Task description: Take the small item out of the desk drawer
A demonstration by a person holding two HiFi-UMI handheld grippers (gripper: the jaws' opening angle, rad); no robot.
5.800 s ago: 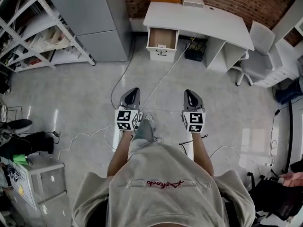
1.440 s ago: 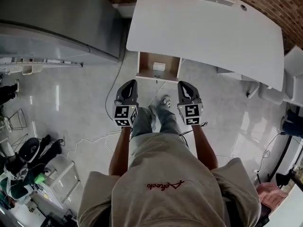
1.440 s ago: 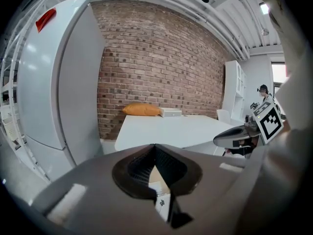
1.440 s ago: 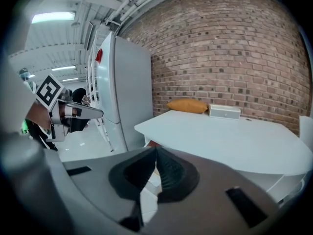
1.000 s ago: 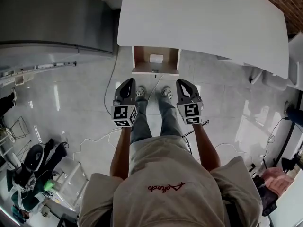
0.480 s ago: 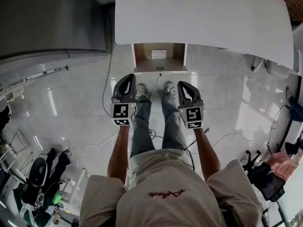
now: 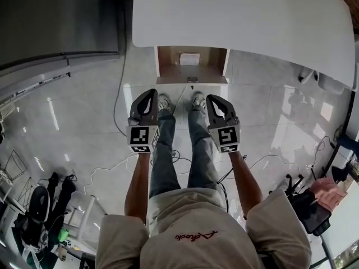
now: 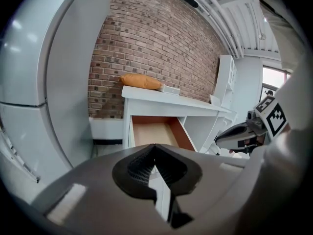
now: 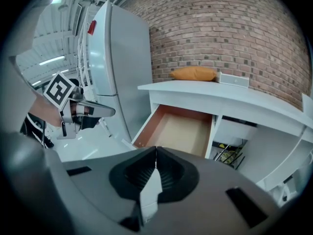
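A small item (image 7: 189, 59), pale and roughly rectangular, lies on the brown floor of the open drawer (image 7: 166, 65), towards the back, close under the desk's front edge. It is too small here to tell whether it is a box, a card or a packet. Judging by its size, it is probably light and easy to lift. A pinch across its 2 shorter sides looks the safest hold. If it proves flat, 1 edge may need tipping up first.

The drawer hangs pulled out beneath the white desk (image 7: 247, 15). The person stands facing it, feet just short of its front panel.

Both grippers are held low in front of the body, well apart from the drawer and from each other. The left gripper (image 7: 148, 94) has its 2 jaws pressed together with nothing between them. The right gripper (image 7: 213, 99) is the same, jaws closed and empty.

Only the head view shows the item. The left gripper view (image 8: 155, 150) and the right gripper view (image 9: 155, 153) look in at a low angle, showing the drawer's side walls and part of its base, but no item. These 2 views add an orange cushion (image 9: 193, 73) on the desk and a brick wall (image 9: 230, 28) behind it, both outside the head view.
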